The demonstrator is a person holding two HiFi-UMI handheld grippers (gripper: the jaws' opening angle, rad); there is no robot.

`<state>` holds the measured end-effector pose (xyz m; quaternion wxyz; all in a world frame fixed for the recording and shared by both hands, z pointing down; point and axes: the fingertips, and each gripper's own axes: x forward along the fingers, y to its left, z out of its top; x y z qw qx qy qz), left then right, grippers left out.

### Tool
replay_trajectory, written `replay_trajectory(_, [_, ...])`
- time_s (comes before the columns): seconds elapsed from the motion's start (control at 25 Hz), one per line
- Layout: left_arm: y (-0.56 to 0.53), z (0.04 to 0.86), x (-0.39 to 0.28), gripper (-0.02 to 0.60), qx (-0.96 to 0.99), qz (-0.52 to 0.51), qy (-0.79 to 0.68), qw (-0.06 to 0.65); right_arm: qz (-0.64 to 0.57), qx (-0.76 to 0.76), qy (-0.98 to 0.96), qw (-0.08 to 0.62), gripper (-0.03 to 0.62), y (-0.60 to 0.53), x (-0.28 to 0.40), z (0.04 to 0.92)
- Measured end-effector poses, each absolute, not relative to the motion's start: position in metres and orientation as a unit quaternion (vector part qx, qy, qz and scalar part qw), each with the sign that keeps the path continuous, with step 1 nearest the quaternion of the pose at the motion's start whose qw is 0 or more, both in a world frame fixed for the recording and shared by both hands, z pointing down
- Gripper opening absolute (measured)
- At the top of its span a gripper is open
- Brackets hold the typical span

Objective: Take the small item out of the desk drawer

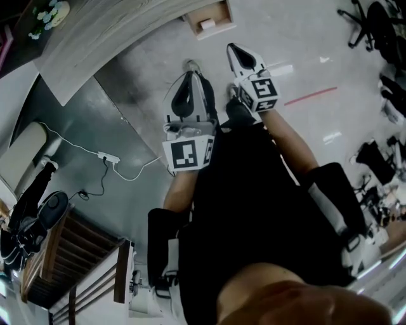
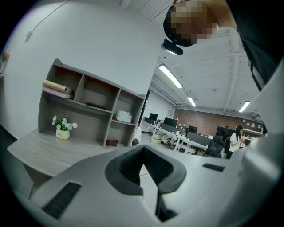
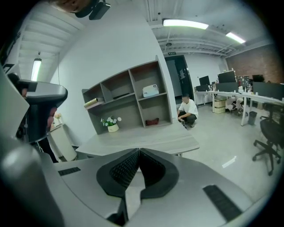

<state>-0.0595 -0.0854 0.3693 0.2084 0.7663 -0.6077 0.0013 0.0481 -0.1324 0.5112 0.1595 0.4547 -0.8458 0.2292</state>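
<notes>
In the head view a pale wooden drawer (image 1: 209, 19) stands open at the top edge, with a small white item (image 1: 207, 25) lying in it. It sits by the grey desk (image 1: 95, 44) at upper left. My left gripper (image 1: 191, 66) and right gripper (image 1: 232, 47) are held side by side over the floor, both pointing toward the drawer and short of it. In the left gripper view the left gripper (image 2: 143, 148) has its jaws together with nothing between them. The right gripper (image 3: 139, 150) is likewise shut and empty. Neither gripper view shows the drawer.
A shelf unit (image 3: 128, 97) with a small flower pot (image 3: 111, 124) stands on the desk (image 3: 146, 139). A person crouches (image 3: 187, 111) beyond it. A power strip (image 1: 108, 157) with a white cable lies on the floor; office chairs (image 3: 270, 133) and tables stand to the right.
</notes>
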Motion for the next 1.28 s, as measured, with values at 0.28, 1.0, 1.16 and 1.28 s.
replay_trajectory(0.28, [-0.111, 0.386, -0.069, -0.002, 0.760, 0.000, -0.610, 0.221, 0.249, 0.452, -0.834, 0.197, 0.002, -0.166, 0.037, 0.567])
replay_trajectory(1.0, [-0.120, 0.417, -0.083, -0.002, 0.750, -0.008, -0.611, 0.255, 0.299, 0.452, -0.774, 0.326, 0.112, -0.195, 0.035, 0.732])
replay_trajectory(1.16, [-0.121, 0.426, -0.086, -0.002, 0.750, -0.005, -0.608, 0.261, 0.311, 0.449, -0.760, 0.351, 0.135, -0.199, 0.034, 0.766])
replay_trajectory(1.28, [-0.121, 0.436, -0.082, -0.002, 0.749, -0.006, -0.608, 0.265, 0.320, 0.446, -0.751, 0.368, 0.160, -0.199, 0.040, 0.795])
